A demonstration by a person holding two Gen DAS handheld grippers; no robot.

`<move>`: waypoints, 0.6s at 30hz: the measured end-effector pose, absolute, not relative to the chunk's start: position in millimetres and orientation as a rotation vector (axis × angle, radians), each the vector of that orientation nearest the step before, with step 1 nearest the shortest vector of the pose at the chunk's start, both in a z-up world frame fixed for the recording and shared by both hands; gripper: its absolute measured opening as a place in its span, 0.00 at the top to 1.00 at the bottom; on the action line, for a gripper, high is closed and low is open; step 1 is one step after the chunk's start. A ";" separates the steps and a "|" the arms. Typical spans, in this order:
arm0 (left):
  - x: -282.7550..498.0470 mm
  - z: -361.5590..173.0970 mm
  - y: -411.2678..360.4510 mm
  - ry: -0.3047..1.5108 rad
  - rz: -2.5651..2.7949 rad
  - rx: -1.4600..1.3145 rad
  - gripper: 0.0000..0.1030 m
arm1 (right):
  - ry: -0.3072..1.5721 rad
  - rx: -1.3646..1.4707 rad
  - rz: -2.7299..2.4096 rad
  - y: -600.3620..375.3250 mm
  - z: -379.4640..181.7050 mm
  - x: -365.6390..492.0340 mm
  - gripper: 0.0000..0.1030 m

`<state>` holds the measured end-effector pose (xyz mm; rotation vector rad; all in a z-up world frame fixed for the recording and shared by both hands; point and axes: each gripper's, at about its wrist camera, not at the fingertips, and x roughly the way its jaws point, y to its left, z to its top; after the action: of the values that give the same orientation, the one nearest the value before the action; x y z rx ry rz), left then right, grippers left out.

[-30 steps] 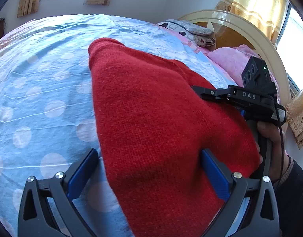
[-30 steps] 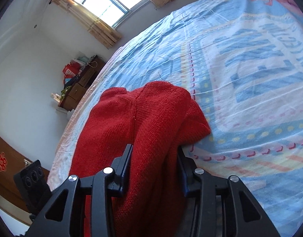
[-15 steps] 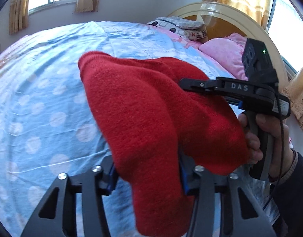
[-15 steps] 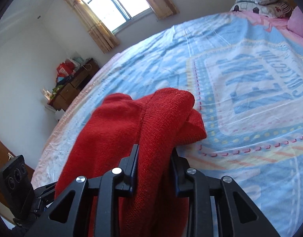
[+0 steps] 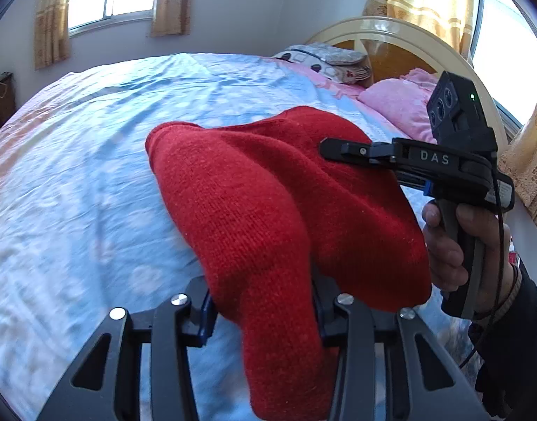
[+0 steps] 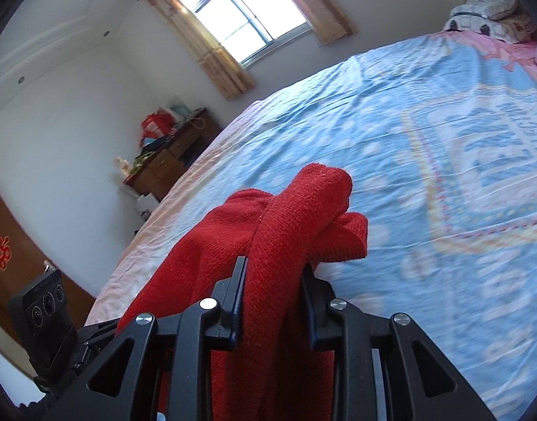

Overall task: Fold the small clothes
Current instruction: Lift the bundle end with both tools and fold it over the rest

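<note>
A red knit sweater [image 5: 268,203] hangs lifted above the bed, held by both grippers. My left gripper [image 5: 263,308] is shut on a fold of the sweater, which drapes down over its jaws. My right gripper [image 6: 273,298] is shut on another bunched fold of the sweater [image 6: 296,217]. The right gripper also shows in the left wrist view [image 5: 335,149], at the sweater's right side, with a hand on its handle. The left gripper's camera block [image 6: 44,322] shows low left in the right wrist view.
A blue patterned bedsheet [image 5: 93,175] covers the bed below. Pink pillows [image 5: 398,105] and a wooden headboard [image 5: 408,45] stand at the far right. A wooden dresser [image 6: 170,161] with clutter stands by the wall under a window [image 6: 247,17].
The left gripper went from open around the sweater to shut on it. Both grippers have lifted the sweater up off the bed, and it now hangs bunched.
</note>
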<state>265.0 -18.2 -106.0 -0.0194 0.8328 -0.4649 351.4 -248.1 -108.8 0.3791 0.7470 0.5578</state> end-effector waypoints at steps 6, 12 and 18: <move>246.3 -98.7 12.0 0.820 -0.407 -0.033 0.58 | 0.753 0.342 0.639 -199.2 -107.5 345.0 0.73; 230.6 -90.8 42.8 0.795 -0.349 -0.034 0.58 | 0.755 0.331 0.713 -152.2 -103.2 343.4 0.73; 213.7 -84.1 76.6 0.773 -0.273 -0.043 0.58 | 0.779 0.313 0.792 -103.0 -104.3 343.7 0.73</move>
<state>213.7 76.6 -84.1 -0.0426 0.7725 -0.2729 343.7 -103.0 -104.3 0.3128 0.7785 0.7922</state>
